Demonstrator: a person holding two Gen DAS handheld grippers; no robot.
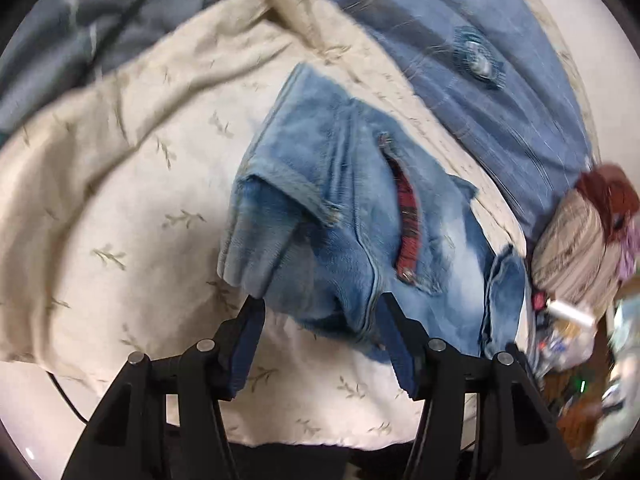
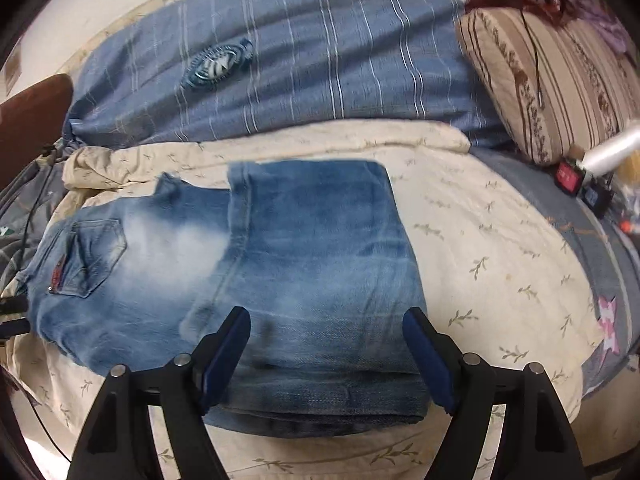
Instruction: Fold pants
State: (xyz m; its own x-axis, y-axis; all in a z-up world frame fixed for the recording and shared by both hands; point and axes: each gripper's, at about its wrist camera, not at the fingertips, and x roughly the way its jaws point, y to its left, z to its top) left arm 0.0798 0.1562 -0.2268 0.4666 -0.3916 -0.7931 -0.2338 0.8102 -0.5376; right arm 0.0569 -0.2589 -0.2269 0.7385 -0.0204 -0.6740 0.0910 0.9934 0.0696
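Both grippers' fingers spread wide, left (image 1: 320,304) and right (image 2: 326,320), over folded jeans (image 2: 256,264), gripping nothing

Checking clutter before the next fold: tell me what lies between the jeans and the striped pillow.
Right wrist view: only the cream leaf-print sheet between jeans and striped pillow.

clutter (image 1: 568,344): blurred, unidentifiable | jeans (image 2: 256,272): near hem under tool

Pants (image 2: 280,264) – faded matt denim (rough weave); sheet (image 2: 480,248) – soft cream cloth, leaf-printed.
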